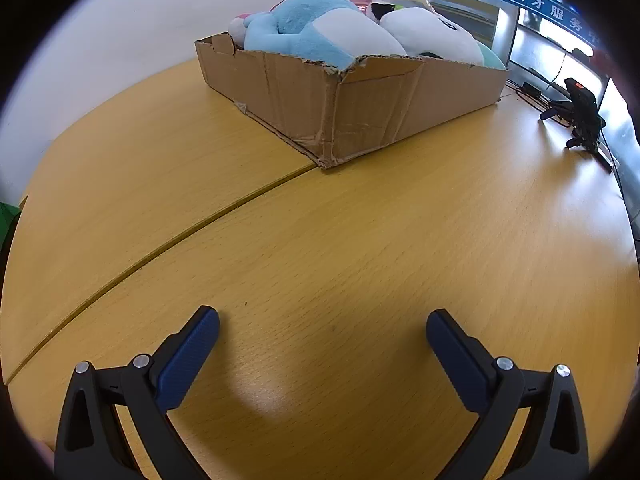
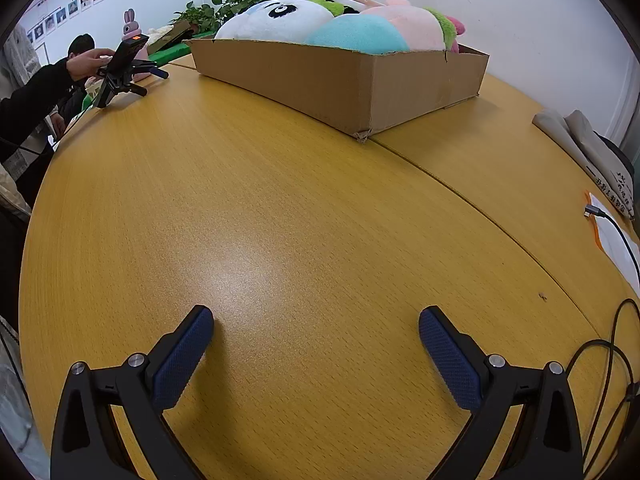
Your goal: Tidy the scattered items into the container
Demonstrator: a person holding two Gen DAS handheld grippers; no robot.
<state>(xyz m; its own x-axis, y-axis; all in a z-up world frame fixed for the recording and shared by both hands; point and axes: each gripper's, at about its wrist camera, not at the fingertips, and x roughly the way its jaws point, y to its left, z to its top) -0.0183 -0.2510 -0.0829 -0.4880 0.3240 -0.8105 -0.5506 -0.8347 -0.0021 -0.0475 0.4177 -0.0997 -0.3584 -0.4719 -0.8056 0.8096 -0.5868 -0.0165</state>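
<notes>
Both my grippers, left gripper (image 1: 322, 320) and right gripper (image 2: 316, 318), hover spread wide and empty over bare yellow wooden surface (image 1: 360, 240); beyond, well apart, the torn brown cardboard box (image 1: 360, 96) holds heaped plush toys (image 1: 320, 28).

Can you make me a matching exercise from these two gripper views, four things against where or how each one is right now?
Things:
1. cardboard box
2. panda plush
3. left gripper
4. black cable

Places or states:
A. open, holding nothing, above the table
B. lying in the box at its end nearest the green plants
C. looped on the tabletop at the right edge of the right wrist view
D. standing on the table, piled with soft toys

Pairs: 1-D, 2-B, 3-A, 4-C
</notes>
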